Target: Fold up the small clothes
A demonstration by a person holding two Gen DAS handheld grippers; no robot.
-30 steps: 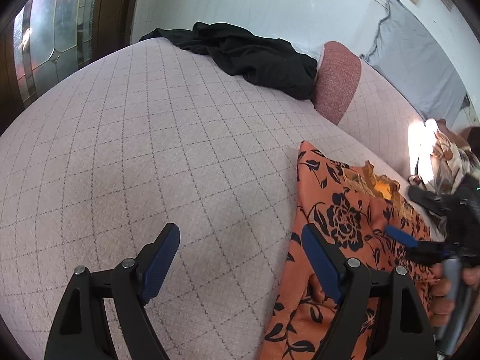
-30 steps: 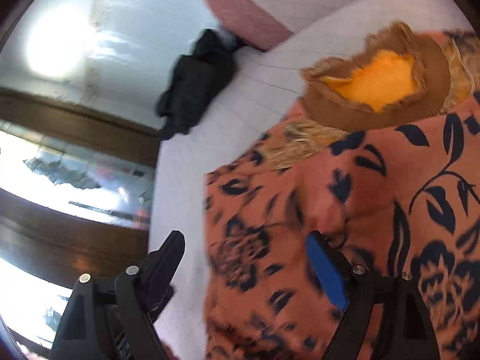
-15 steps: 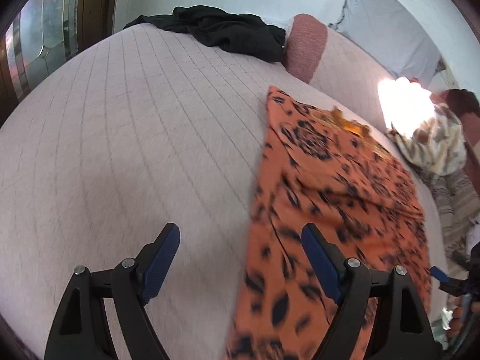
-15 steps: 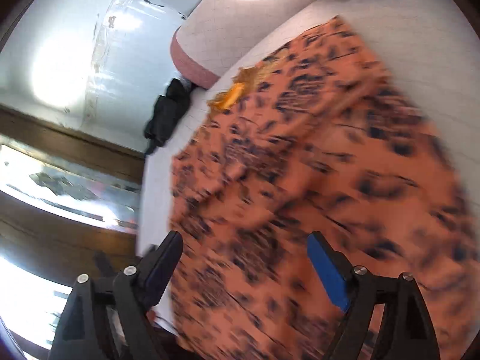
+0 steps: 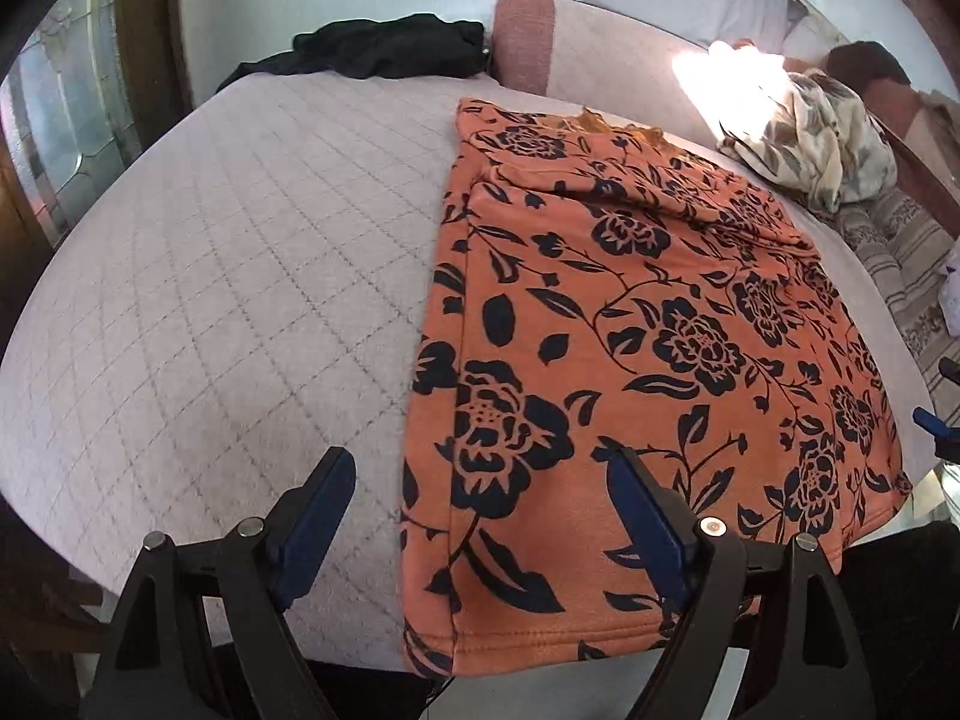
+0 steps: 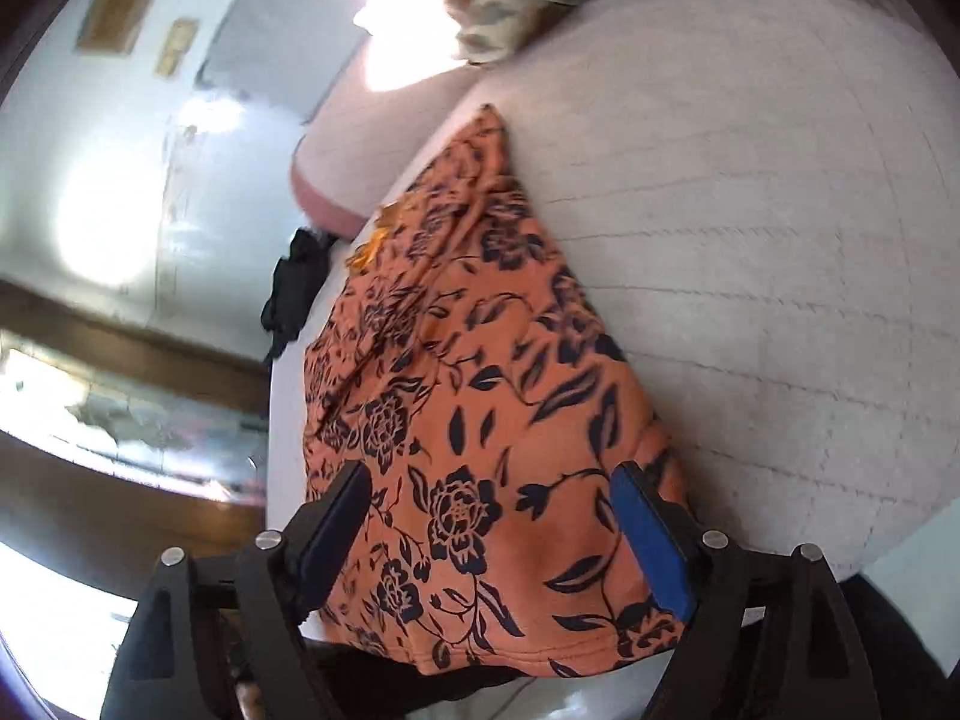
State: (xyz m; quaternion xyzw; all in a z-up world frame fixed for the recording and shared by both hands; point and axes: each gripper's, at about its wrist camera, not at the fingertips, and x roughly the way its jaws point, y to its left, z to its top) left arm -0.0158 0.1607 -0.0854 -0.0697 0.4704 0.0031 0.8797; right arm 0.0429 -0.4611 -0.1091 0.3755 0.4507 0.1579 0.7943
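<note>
An orange garment with black flowers [image 5: 630, 330] lies flat and lengthwise on the quilted pinkish bed [image 5: 240, 276], its hem hanging slightly over the near edge. It also shows in the right wrist view [image 6: 480, 420]. My left gripper [image 5: 480, 516] is open and empty, hovering above the garment's near left corner. My right gripper [image 6: 489, 531] is open and empty above the garment's near hem. A bit of the right gripper's blue pad shows at the right edge of the left wrist view [image 5: 933, 423].
A black garment [image 5: 384, 51] lies at the bed's far end beside a pink bolster [image 5: 525, 39]. A patterned cream cloth [image 5: 822, 138] and a striped blanket [image 5: 900, 252] lie to the right. A window with a dark wooden frame [image 5: 90, 96] is on the left.
Both grippers have pulled back from the garment's collar end to the near edge of the bed. The garment now lies flat and smoothed out lengthwise.
</note>
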